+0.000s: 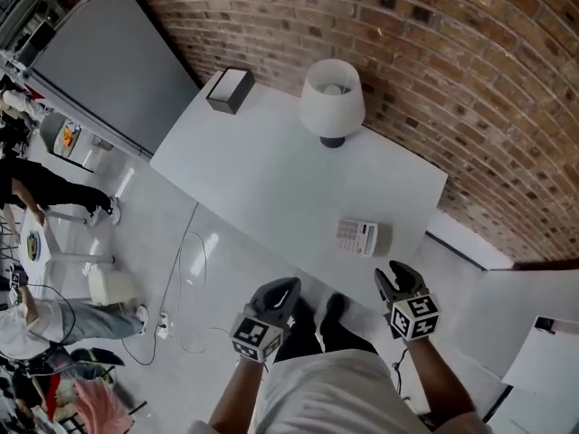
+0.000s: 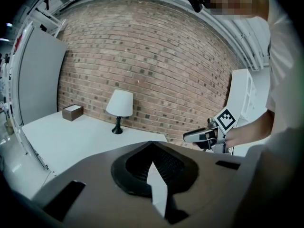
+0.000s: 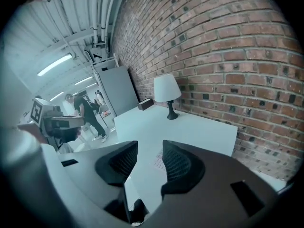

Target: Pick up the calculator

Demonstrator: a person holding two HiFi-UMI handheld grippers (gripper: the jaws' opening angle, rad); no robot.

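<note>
Head view: risks shoving the calculator [image 1: 359,237], flat near the table [image 1: 271,170] front edge, off it by arriving skewed, right gripper [image 1: 395,274] fingers [image 3: 179,164] spread wide, empty (left gripper [image 1: 280,289] pressed together, empty).

A white table [image 1: 271,179] carries 3 things: a dark box [image 1: 228,89] at its far corner, a white-shaded lamp [image 1: 332,102] beside it, and a calculator [image 1: 358,237] near the front edge.

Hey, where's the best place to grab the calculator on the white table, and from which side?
Likely its two opposite side edges, coming down from the near side. The calculator lies flat on the table close to its near edge, just ahead of the open right gripper, so only thin edges offer a hold.
</note>
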